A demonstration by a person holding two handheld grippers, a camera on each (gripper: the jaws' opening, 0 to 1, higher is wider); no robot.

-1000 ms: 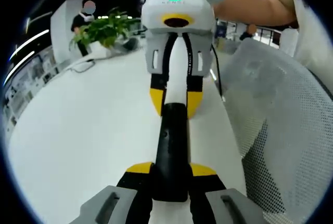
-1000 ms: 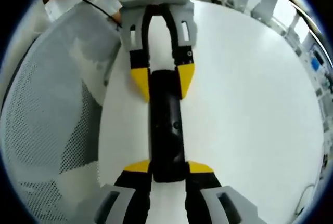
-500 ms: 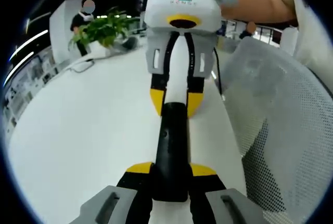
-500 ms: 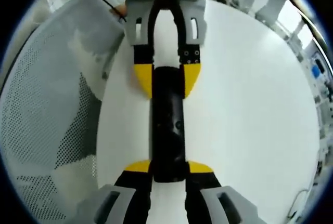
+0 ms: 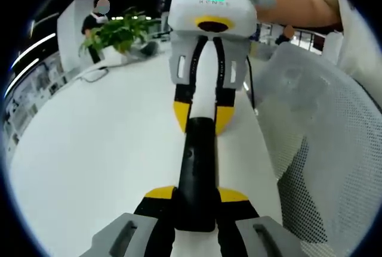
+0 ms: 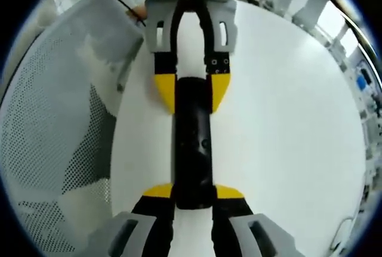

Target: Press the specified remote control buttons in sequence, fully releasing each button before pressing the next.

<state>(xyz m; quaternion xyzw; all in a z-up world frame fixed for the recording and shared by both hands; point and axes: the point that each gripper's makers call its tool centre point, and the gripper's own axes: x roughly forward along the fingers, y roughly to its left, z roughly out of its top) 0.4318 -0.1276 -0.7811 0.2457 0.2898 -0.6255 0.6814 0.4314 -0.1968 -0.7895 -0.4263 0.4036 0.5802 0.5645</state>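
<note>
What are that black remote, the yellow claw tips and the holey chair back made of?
The remote looks like smooth black plastic with a faint sheen. The yellow tips of the left claw and right claw, shut on its two ends, look like matte moulded plastic or rubber; I can't tell which. The chair back seems to be pale woven mesh: fine holes show through it.

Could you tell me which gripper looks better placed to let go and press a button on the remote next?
Hard to call: the left gripper and right gripper each clamp one end of the black remote, lying lengthwise between them above the white table. Neither is free.
</note>
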